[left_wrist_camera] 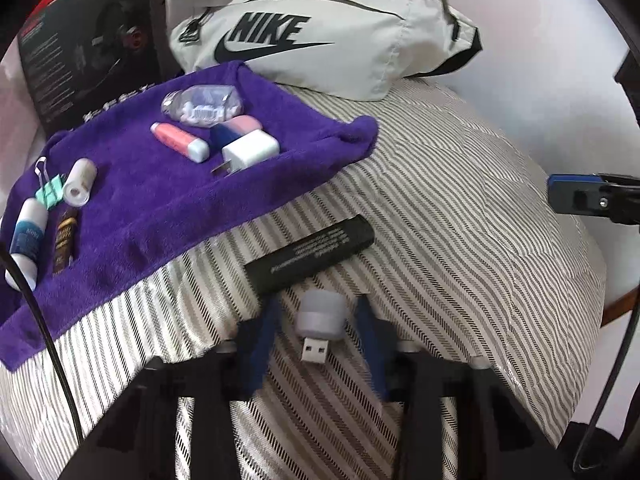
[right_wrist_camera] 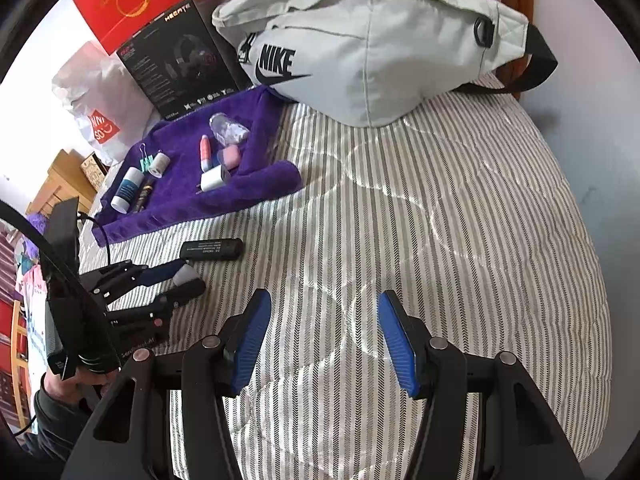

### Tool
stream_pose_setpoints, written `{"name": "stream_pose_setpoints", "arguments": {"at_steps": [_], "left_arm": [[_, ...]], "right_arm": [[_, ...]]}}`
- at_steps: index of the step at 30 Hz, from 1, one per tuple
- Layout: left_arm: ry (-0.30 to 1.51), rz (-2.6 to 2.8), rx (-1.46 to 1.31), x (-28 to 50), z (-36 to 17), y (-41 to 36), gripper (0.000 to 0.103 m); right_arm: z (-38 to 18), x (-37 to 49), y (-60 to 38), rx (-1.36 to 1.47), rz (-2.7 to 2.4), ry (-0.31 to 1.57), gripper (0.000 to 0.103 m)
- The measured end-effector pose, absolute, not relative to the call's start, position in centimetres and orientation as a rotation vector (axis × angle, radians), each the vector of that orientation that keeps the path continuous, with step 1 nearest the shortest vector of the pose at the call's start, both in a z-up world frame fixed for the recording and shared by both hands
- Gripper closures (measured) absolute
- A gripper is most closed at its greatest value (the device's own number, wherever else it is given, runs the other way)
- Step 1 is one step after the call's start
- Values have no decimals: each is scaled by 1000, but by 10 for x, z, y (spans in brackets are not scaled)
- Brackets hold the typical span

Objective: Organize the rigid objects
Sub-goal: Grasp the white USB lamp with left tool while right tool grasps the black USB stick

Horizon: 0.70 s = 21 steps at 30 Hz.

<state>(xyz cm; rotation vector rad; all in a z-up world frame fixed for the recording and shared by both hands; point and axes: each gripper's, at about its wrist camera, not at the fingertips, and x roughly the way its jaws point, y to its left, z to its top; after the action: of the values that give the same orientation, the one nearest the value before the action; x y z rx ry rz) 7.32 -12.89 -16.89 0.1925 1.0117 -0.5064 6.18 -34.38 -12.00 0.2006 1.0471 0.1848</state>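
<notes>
While the left tongs [left_wrist_camera: 318, 320] are sitting low over the striped bedspread [left_wrist_camera: 440, 200], their two blue fingers [left_wrist_camera: 256, 344] are spread on either side of a little USB light [left_wrist_camera: 318, 322] with a frosted cap, plug end pointing back toward the camera; the fingers look blurry and I can't tell if they're actually touching it, so call it straddling, not squeezing. Just beyond the light, a black stick-shaped gadget [left_wrist_camera: 310, 254] with white print is lying diagonally on the bedspread. Off to the left, a purple towel [left_wrist_camera: 160, 208] is holding the sorted stuff: a white charger plug [left_wrist_camera: 248, 152], a pink-and-white tube [left_wrist_camera: 180, 142], a clear packet [left_wrist_camera: 202, 104], a white roll [left_wrist_camera: 80, 182], a green binder clip [left_wrist_camera: 50, 192], a white-and-blue bottle [left_wrist_camera: 26, 240] and a dark tube [left_wrist_camera: 64, 246] beside it. A pale Nike bag [left_wrist_camera: 320, 28] is slumping at the far edge of the bed, with a black headset box [left_wrist_camera: 92, 48] standing to its left. Over in the right wrist view, the right tongs [right_wrist_camera: 324, 336] are hanging wide open above bare bedspread, holding nothing, well apart from the towel, and the left tongs are showing up at the left edge with the light between their tips.
</notes>
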Motion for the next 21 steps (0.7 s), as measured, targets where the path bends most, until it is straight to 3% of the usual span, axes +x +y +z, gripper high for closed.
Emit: {"name": "stream_pose_setpoints", "arguments": {"at_steps": [8,15,21], "left_arm": [[1008,-466,178,67,-159,-113,80],[1020,-329,79,60,-151,-45,80],[1024,-271,0,55,-150,-10,80]], "right_arm": [[-126,70,-321,181,245,1063,47],[-138,95,-275,122,388,1063,47],[-157,117,-234,-124,453,1059,47]]}}
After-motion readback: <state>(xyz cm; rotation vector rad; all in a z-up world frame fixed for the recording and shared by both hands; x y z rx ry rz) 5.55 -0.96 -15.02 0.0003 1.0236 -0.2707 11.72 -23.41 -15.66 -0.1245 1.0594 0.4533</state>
